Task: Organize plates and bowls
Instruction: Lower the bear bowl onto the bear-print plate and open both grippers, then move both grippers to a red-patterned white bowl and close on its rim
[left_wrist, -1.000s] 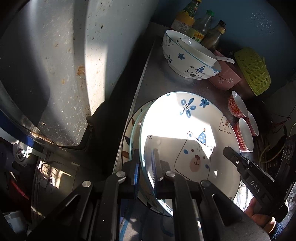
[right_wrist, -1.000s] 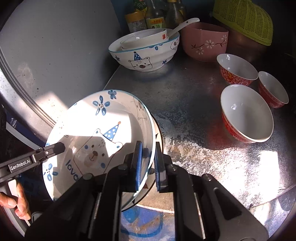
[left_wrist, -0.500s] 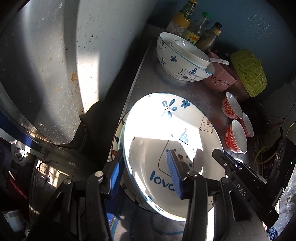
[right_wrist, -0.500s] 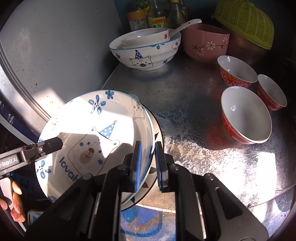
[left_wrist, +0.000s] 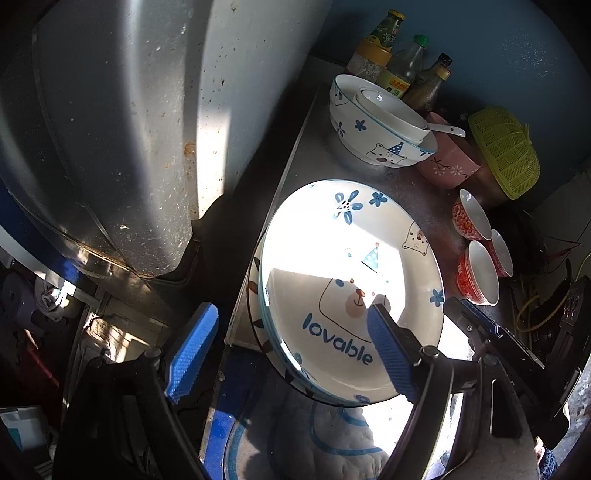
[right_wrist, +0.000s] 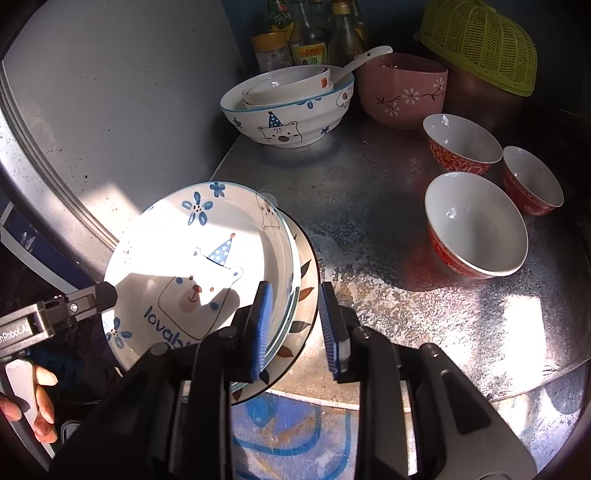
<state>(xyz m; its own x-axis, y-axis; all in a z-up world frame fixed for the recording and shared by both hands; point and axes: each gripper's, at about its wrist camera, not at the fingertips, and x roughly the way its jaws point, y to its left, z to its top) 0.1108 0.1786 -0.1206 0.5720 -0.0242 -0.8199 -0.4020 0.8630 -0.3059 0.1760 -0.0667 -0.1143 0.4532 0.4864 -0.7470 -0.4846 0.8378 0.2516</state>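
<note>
Since a second ago both grippers have let go of the white glazed ceramic plate with the blue-hatted bear and the word "lovable" (left_wrist: 351, 280), which then sat pinched at its rim and now rests on the stack. The left gripper (left_wrist: 291, 350) stands wide and is opening further, one blue ribbed pad out past the table edge and the other above the plate's lower rim, pressing on nothing. The right gripper (right_wrist: 295, 328) is parted more narrowly and also opening; the rims of the stacked plates lie between its pads, but I see no pad pressing on them.

The bear plate lies left of centre in the right wrist view, on top of a brown-leaf patterned plate (right_wrist: 306, 295), at the near left corner of the mottled grey metal table (right_wrist: 369, 221), the stack overhanging the edge.

I judge the plate stiff, fairly heavy, glossy and so slippery, and likely to chip or break if dropped. The raised rim is the place to take hold, best from two opposite sides. With the overhang, a push could tip the stack.

How many plates lie in the stack is hard to tell; only rim edges show. Sun glare washes out part of the plate's face. The person's hand (right_wrist: 33, 402) is cut off at lower left.
</note>
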